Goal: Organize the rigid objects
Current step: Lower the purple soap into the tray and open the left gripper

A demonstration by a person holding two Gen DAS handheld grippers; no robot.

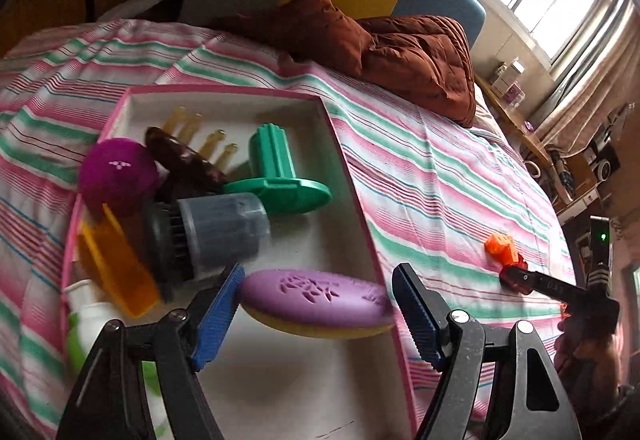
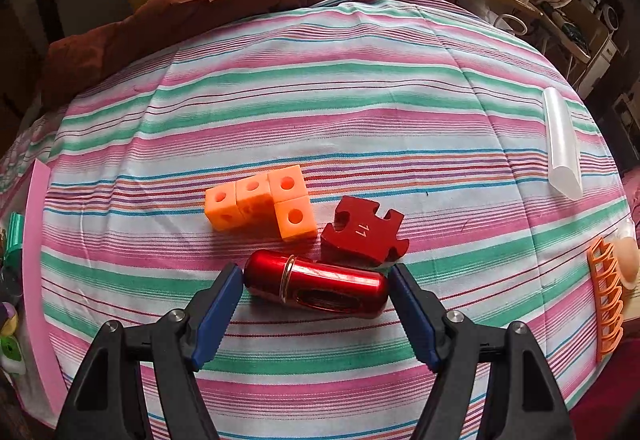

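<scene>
Blue ribbed pads line both pairs of jaws. The left gripper hangs spread wide above a pink-rimmed white box on a striped bedsheet; a purple oval soap-like piece sits between the pads, and whether either pad touches it cannot be told. Further into the box, toward 11 o'clock, lie a grey cylinder with a dark bristled cap, an orange translucent scoop, a magenta ball, a brown comb with amber teeth and a green flanged peg. At 8 o'clock a white and green bottle leans in the corner.

The right gripper is also released, its pads flanking a shiny red metal capsule lying crosswise on the sheet, close to both ends. Just beyond, at 12 o'clock, rest an orange L-shaped block of cubes and a dark red puzzle-shaped piece marked 11. At 2 o'clock lies a clear tube; at 3 o'clock, an orange claw clip.
</scene>
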